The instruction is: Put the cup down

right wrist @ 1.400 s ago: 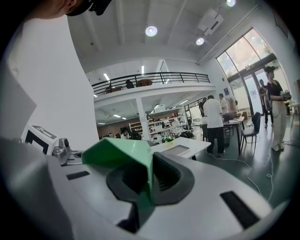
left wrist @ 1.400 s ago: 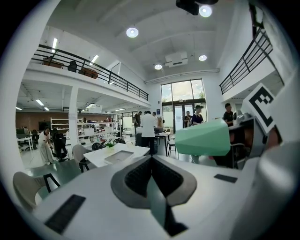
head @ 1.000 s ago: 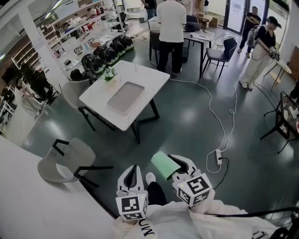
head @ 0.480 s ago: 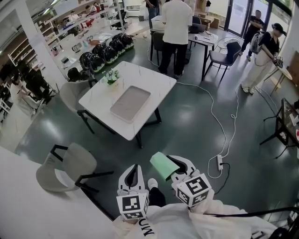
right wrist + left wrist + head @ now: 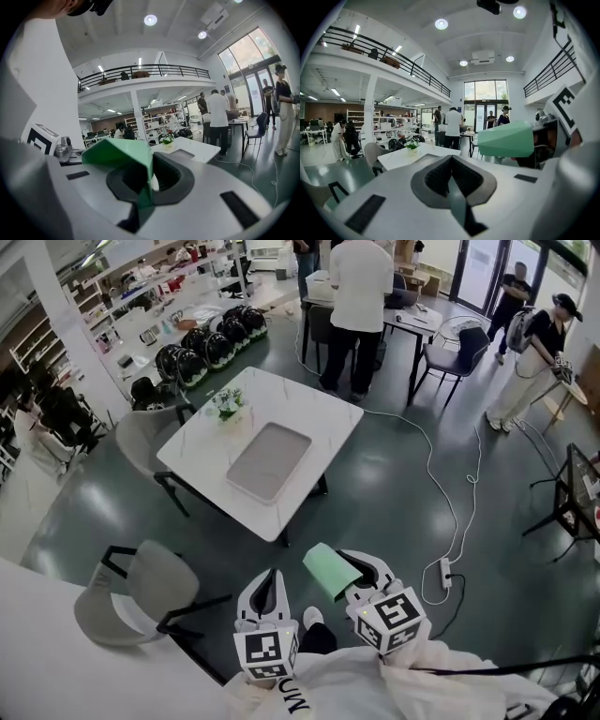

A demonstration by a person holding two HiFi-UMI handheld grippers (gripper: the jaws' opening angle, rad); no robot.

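Note:
A pale green faceted cup [image 5: 327, 571] lies on its side in my right gripper [image 5: 347, 565], whose jaws are shut on the cup's wall. In the right gripper view the cup [image 5: 119, 152] covers the left jaw of that gripper [image 5: 145, 187], its rim pinched between the pads. My left gripper [image 5: 272, 577] is beside it, shut with nothing in it; its own view shows the pads of this gripper [image 5: 451, 176] meeting and the cup [image 5: 506, 139] off to the right. Both grippers hang over the dark floor, short of the white table [image 5: 309, 404].
On the table lie a grey tray [image 5: 270, 461] and a small potted plant [image 5: 227, 403]. Grey chairs [image 5: 141, 592] [image 5: 141, 432] stand on its left side. A white cable and power strip [image 5: 444, 573] lie on the floor at right. People stand at the desks behind.
The table and chairs have drifted nearer in the head view as I moved toward them. Both grippers keep their places in the view, the cup still gripped.

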